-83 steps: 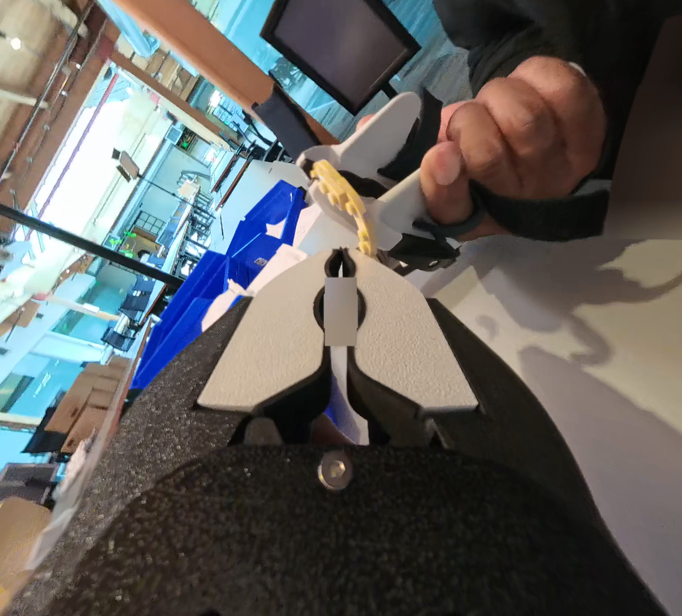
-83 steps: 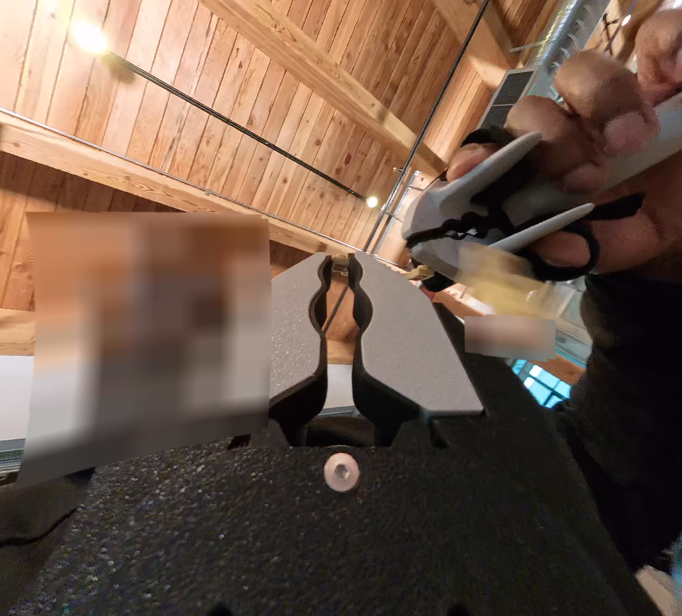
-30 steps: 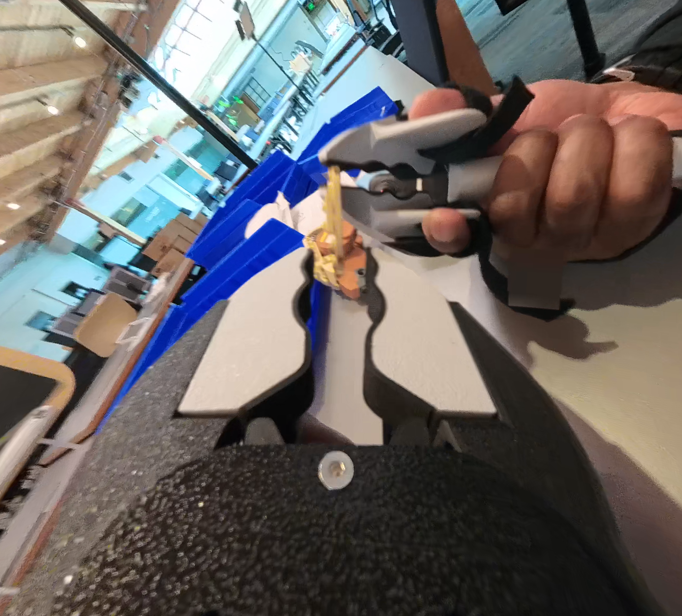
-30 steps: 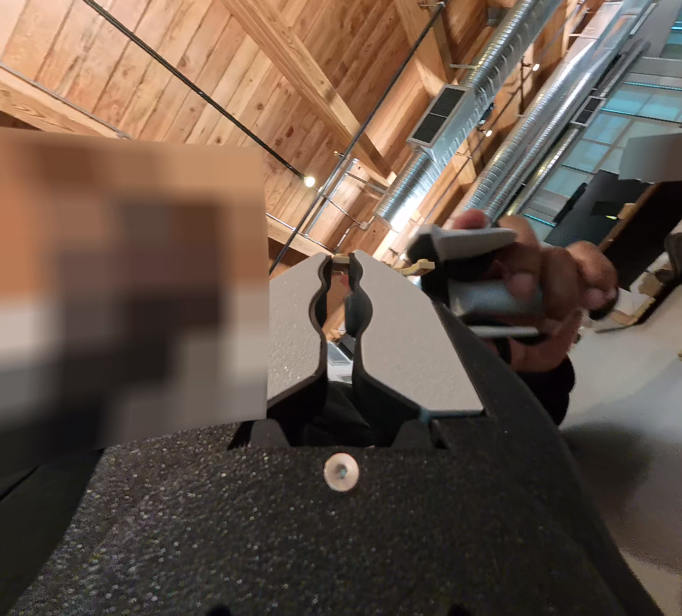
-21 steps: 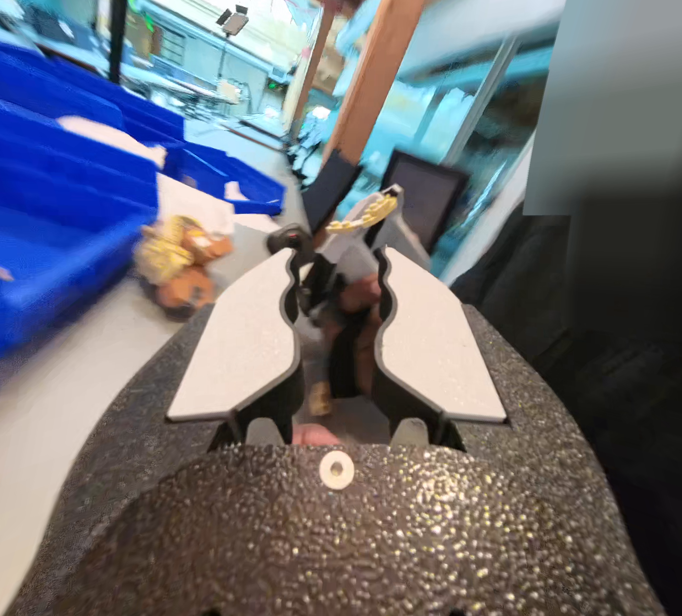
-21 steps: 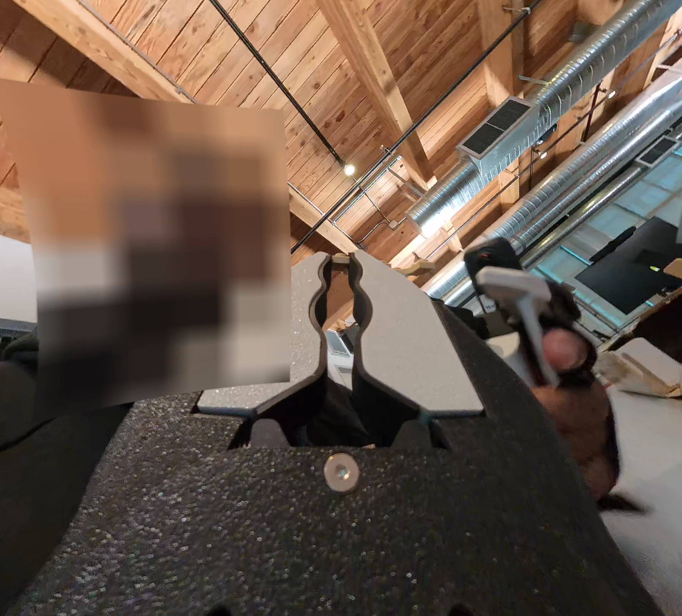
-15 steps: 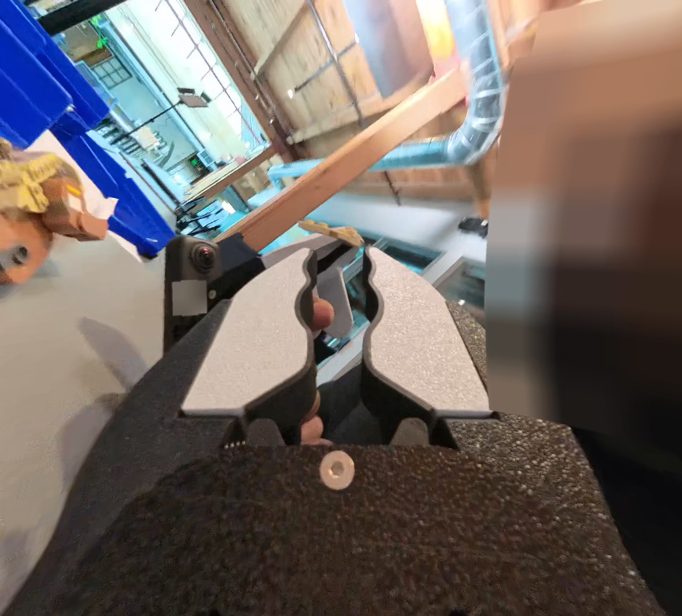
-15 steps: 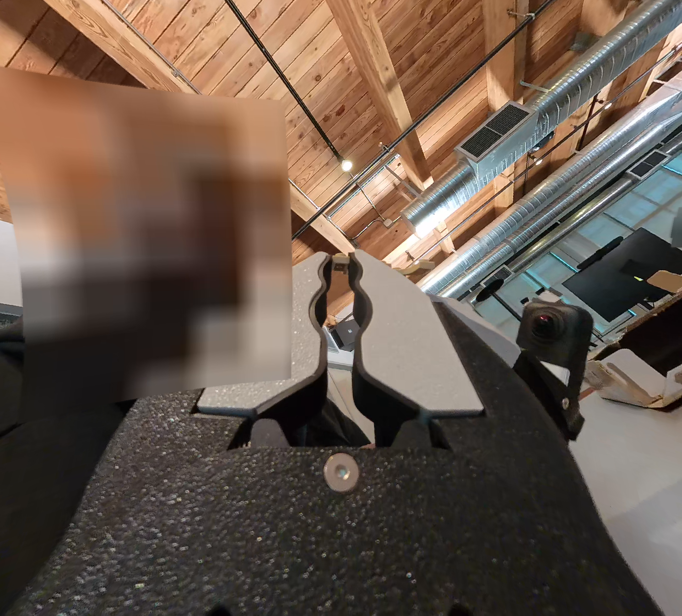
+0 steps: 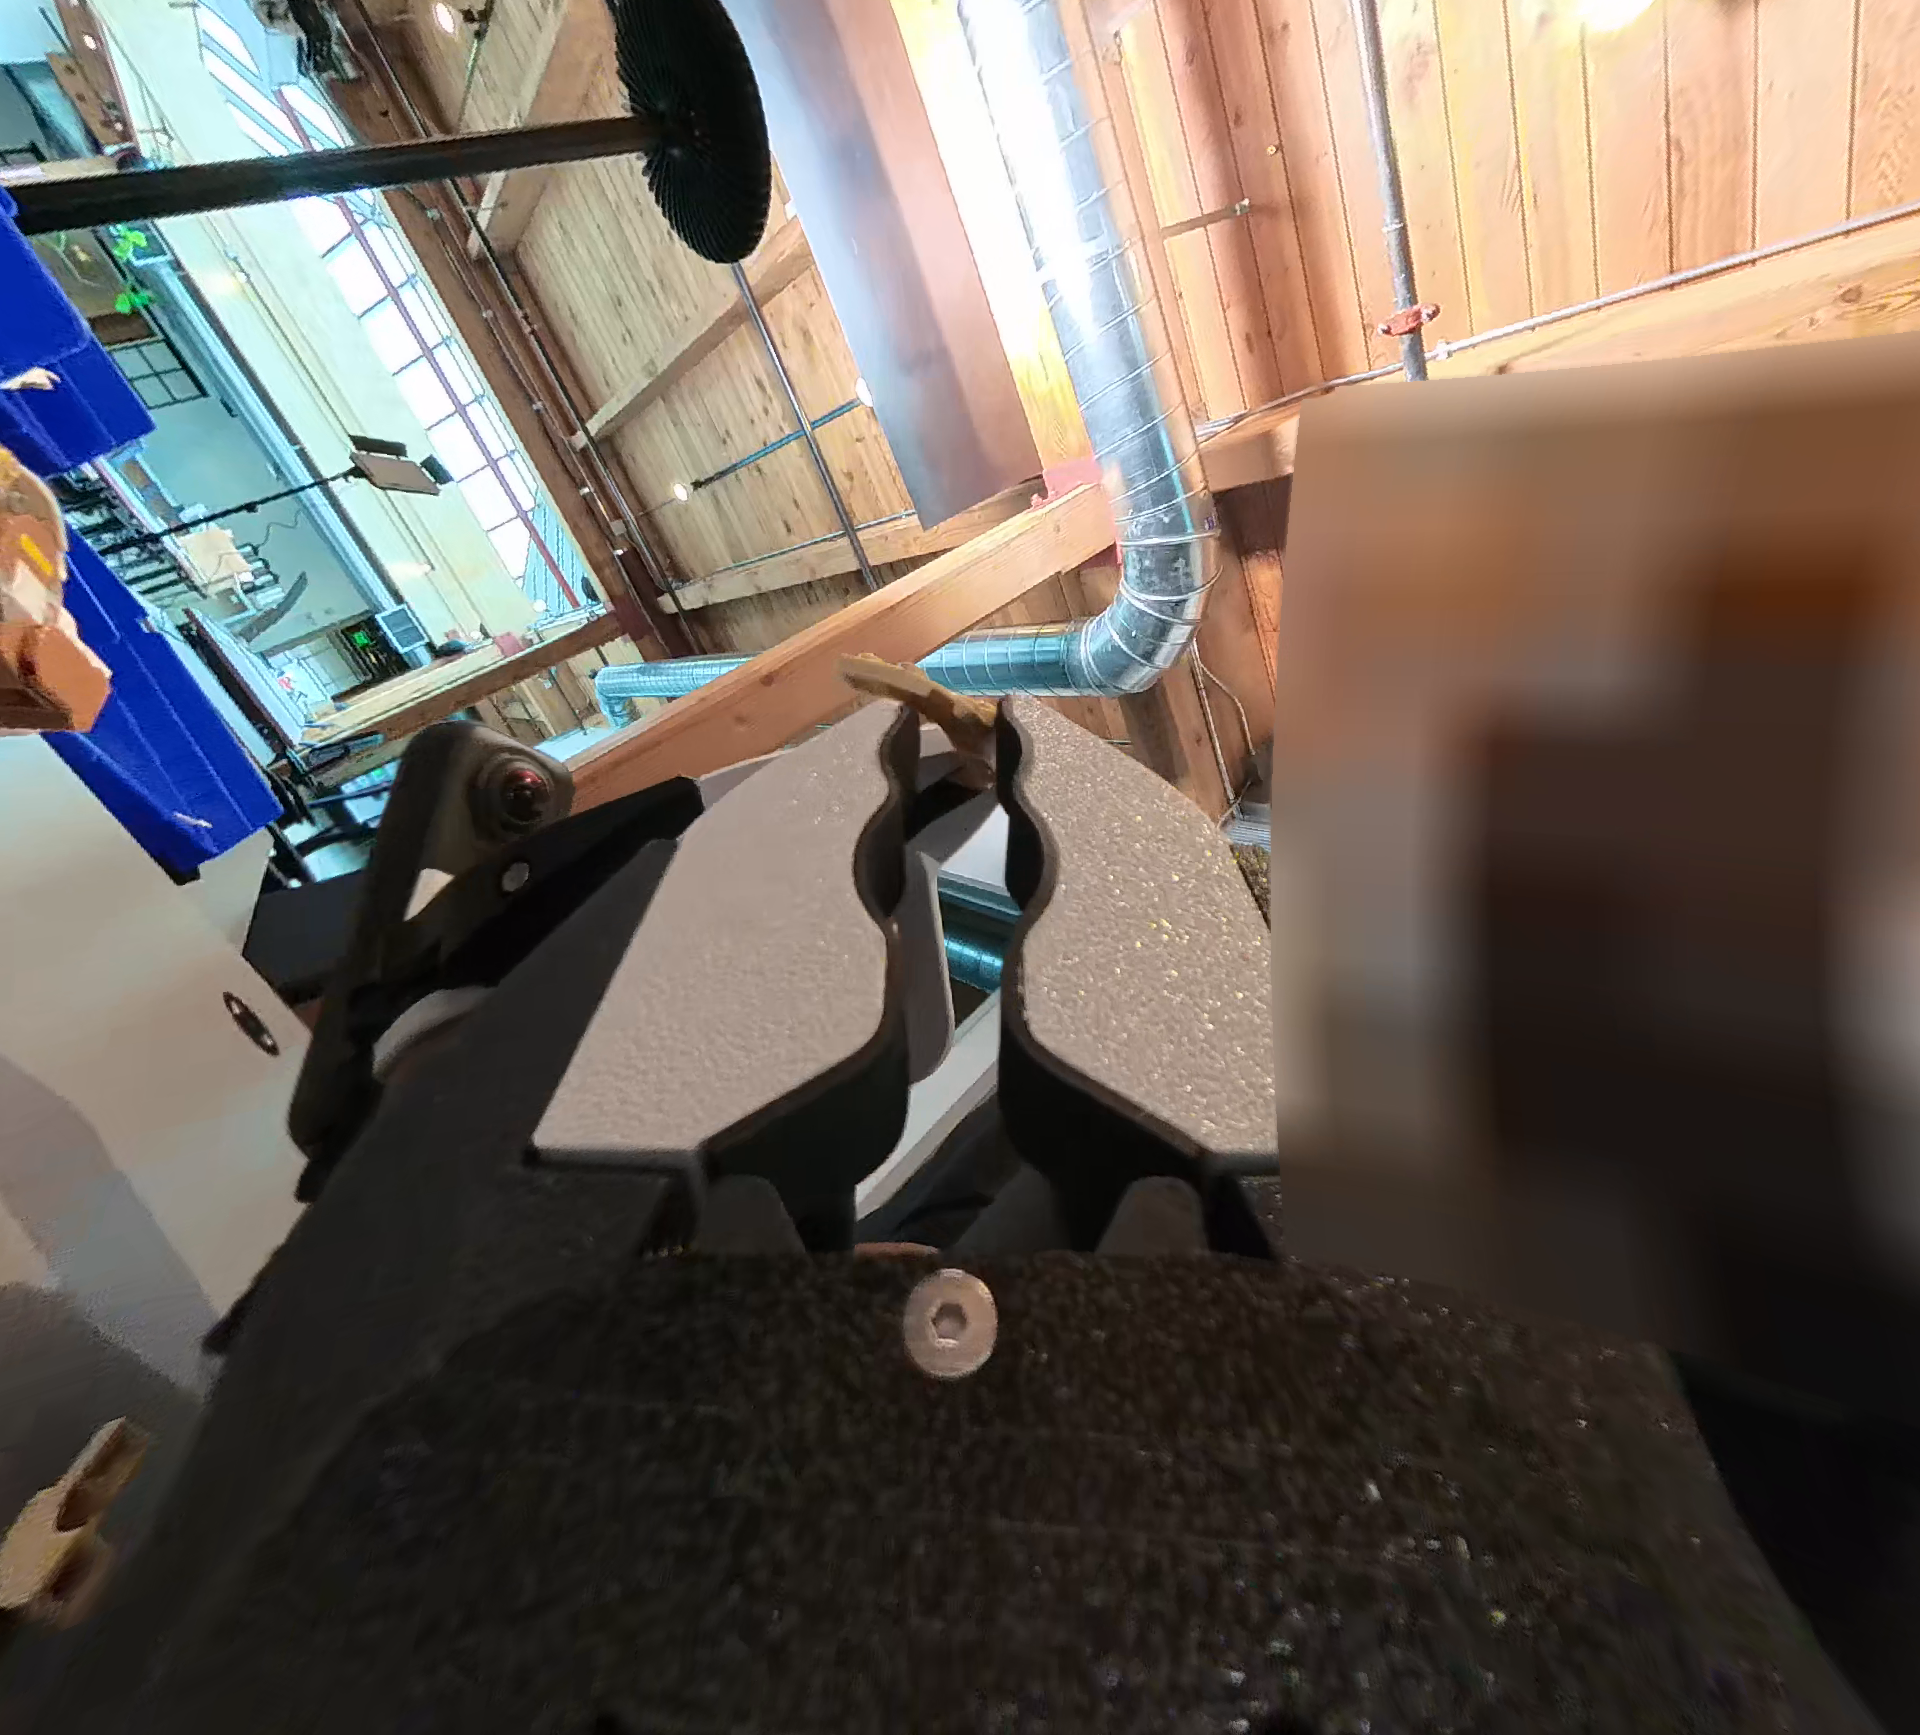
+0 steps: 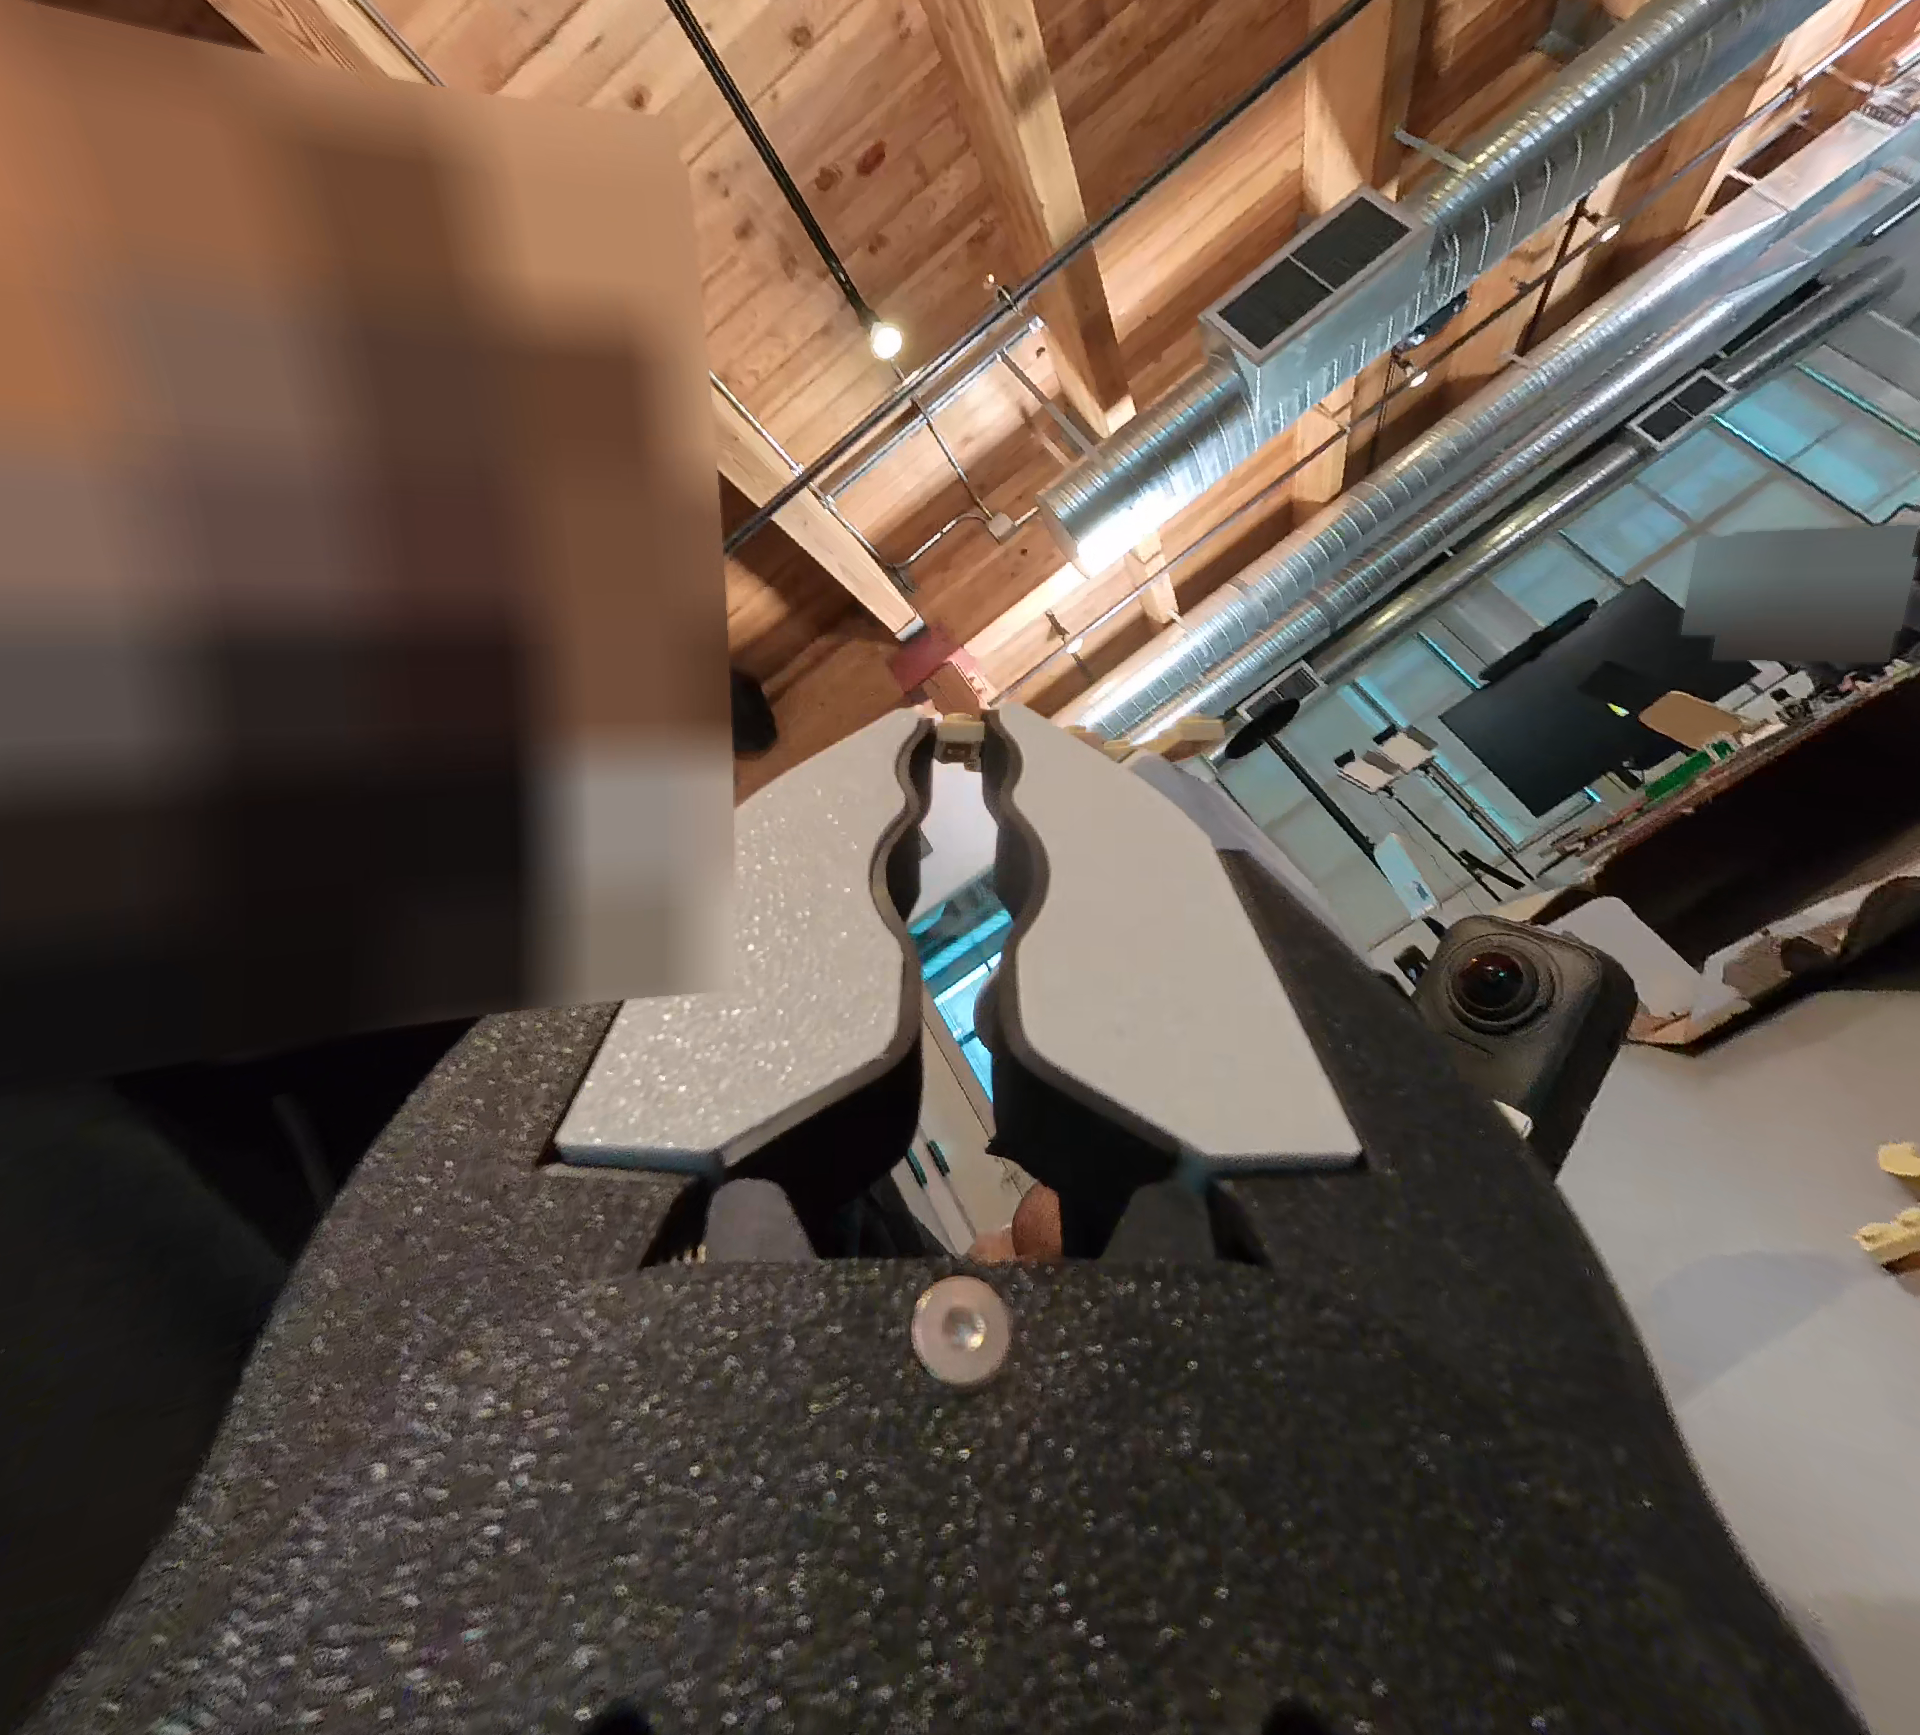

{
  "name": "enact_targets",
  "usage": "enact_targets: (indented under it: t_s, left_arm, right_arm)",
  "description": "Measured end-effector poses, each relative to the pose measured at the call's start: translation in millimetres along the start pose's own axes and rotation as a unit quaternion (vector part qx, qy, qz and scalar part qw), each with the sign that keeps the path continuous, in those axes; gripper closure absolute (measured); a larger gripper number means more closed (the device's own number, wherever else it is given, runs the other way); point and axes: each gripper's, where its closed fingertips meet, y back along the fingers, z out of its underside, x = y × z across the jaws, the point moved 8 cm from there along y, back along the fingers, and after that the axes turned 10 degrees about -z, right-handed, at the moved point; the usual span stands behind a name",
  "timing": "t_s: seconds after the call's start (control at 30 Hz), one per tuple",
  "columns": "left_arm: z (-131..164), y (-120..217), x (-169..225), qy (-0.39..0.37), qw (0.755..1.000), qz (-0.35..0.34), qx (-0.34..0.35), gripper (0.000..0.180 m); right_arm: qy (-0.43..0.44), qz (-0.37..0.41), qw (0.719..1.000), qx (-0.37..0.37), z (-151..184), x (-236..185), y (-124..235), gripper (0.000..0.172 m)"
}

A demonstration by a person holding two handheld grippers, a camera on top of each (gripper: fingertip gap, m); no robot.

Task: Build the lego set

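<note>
Wooden ceiling beams (image 10: 966, 23) back the right hand-held gripper (image 10: 958, 729), nearly closed on a small tan brick (image 10: 956, 740) at its tips, while the left hand-held gripper (image 9: 956, 729) stands narrowly open about a tan toothed strip (image 9: 914, 693).

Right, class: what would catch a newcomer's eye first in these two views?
A small tan piece is pinched in the tips of the right gripper, against a wooden ceiling with silver ducts. In the left wrist view a flat tan piece pokes up between the tips of the left gripper, with blue bins at the left edge.
</note>
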Motion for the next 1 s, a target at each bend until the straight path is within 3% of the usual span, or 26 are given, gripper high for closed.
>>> enact_targets:
  t_s: [0.27, 0.37, 0.53, 0.63, 0.77, 1.0]
  left_arm:
    - [2, 8, 2, -0.036, 0.999, 0.005, 0.011, 0.171]
    - [-6, 16, 5, -0.056, 0.997, -0.013, 0.045, 0.160]
    - [-18, 26, 13, -0.142, 0.983, -0.113, -0.037, 0.158]
    - [-18, 23, 20, -0.110, 0.984, -0.100, -0.098, 0.158]
    - [-8, 21, 14, -0.077, 0.976, -0.105, -0.177, 0.158]
    - [-12, 29, 10, -0.036, 0.986, -0.068, -0.148, 0.175]
  right_arm:
    - [-0.019, -0.020, 1.000, 0.000, 2, 0, -1, 0.164]
    - [0.004, -0.023, 1.000, -0.008, -1, -5, -1, 0.164]
    - [0.066, -0.001, 0.988, -0.137, -3, -13, -8, 0.164]
    - [0.096, -0.002, 0.965, -0.244, 1, -15, -11, 0.164]
    - [0.067, -0.019, 0.960, -0.271, 6, -10, -9, 0.164]
    - [0.043, 0.001, 0.955, -0.294, 8, 1, -8, 0.163]
